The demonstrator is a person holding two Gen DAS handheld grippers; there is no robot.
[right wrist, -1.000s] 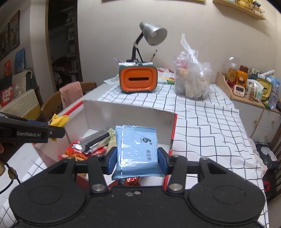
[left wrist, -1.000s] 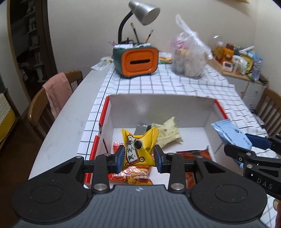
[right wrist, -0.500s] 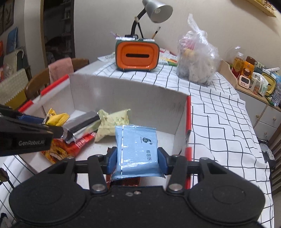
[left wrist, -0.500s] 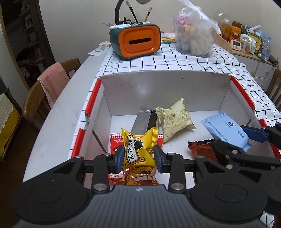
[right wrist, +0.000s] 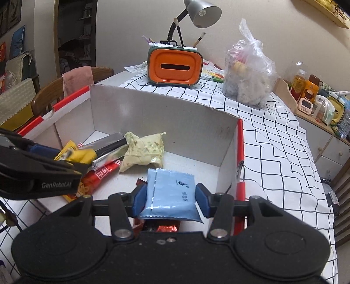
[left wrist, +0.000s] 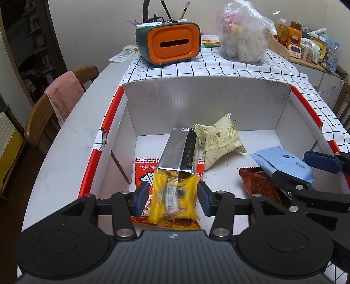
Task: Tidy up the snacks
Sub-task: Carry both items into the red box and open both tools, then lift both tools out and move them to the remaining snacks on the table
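Observation:
A white cardboard box (left wrist: 196, 98) with red rims lies on the checked tablecloth, and both grippers reach into it. My left gripper (left wrist: 172, 198) has its jaws opening. A blurred yellow snack packet (left wrist: 175, 201) hangs between the blue pads, with a small gap at each side. It is just above a red packet (left wrist: 144, 172) and the near end of a silver packet (left wrist: 181, 153). My right gripper (right wrist: 170, 198) is shut on a light blue packet (right wrist: 170, 190), low over the box's right side and over a dark red packet (left wrist: 258, 185). A cream packet (left wrist: 221, 139) lies further back.
Behind the box stand an orange and green pen holder (left wrist: 172, 43) and a filled plastic bag (left wrist: 242, 41). A desk lamp (right wrist: 201, 11) hangs over them. A wooden chair with a pink towel (left wrist: 63, 96) is at the table's left. A sideboard with bottles (left wrist: 306, 43) is at the right.
Both grippers have sunk into the box with their packets. The left jaws have widened, and the yellow packet has slipped lower and tipped between them.

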